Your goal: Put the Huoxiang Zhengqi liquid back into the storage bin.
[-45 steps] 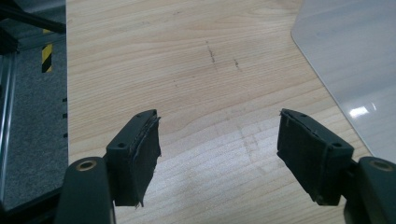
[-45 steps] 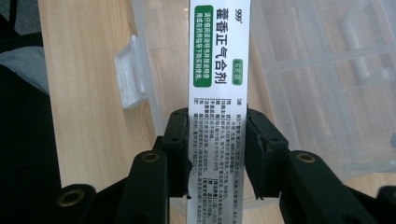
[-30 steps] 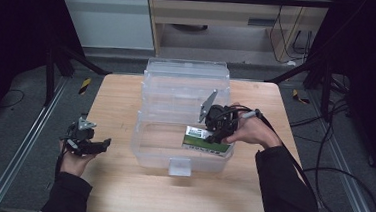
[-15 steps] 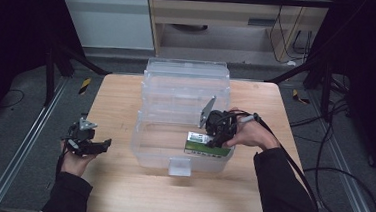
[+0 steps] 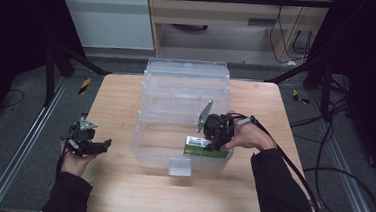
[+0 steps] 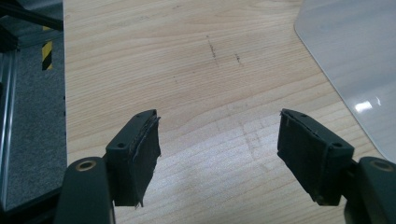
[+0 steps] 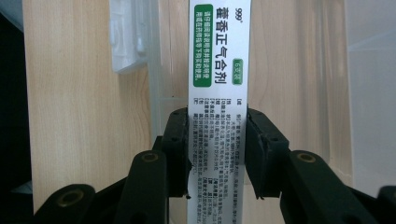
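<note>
A white and green medicine box [image 7: 218, 70] with printed text is clamped between the pads of my right gripper [image 7: 217, 149], which is shut on it. From above, that right gripper [image 5: 208, 142] holds the medicine box [image 5: 197, 144] low inside the front right part of a clear plastic bin [image 5: 146, 143]. My left gripper [image 5: 104, 145] rests at the table's left side, jaws wide open. In the left gripper view the left gripper [image 6: 217, 156] has only bare wood between its pads.
The clear bin's open lid [image 5: 187, 71] lies flat behind it toward the table's far edge. A white latch [image 5: 179, 167] sticks out at the bin's front wall. The wooden table [image 5: 120, 191] has bare wood on the left and front. Dark frame legs stand around the table.
My right gripper has sunk with the medicine box, from above the bin's rim down into its front right part. The left gripper has stayed where it was.
</note>
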`<state>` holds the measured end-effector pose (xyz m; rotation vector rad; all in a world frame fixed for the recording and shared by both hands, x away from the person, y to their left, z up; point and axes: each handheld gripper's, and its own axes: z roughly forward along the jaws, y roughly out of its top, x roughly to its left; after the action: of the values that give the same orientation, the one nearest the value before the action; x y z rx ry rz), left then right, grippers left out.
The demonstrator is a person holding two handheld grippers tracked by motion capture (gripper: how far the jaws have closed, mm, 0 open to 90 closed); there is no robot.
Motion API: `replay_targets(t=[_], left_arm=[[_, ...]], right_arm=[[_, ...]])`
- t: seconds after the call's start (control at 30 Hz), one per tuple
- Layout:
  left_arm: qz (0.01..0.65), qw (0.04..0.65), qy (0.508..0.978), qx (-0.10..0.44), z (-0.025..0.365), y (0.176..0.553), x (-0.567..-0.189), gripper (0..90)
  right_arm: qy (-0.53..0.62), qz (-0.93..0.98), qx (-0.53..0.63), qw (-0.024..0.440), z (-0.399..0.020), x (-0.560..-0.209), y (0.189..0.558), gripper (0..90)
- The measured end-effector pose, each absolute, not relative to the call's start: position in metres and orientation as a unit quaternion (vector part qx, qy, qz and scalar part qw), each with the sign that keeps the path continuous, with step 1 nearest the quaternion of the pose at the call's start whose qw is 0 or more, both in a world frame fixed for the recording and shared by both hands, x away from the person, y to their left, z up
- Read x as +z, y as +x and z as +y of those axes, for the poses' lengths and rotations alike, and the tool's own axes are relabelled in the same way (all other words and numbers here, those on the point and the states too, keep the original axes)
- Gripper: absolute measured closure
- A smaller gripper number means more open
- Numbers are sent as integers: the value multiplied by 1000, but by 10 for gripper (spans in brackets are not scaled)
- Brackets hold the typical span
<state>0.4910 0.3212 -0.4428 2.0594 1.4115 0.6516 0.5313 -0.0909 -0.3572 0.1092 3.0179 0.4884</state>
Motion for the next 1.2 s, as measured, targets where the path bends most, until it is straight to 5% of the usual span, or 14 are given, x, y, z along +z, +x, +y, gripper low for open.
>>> replay_targets(t=[1.2], left_arm=[[525, 274, 769, 241, 320, 491, -444, 286]], right_arm=[[54, 985, 158, 47, -91, -385, 530, 624]])
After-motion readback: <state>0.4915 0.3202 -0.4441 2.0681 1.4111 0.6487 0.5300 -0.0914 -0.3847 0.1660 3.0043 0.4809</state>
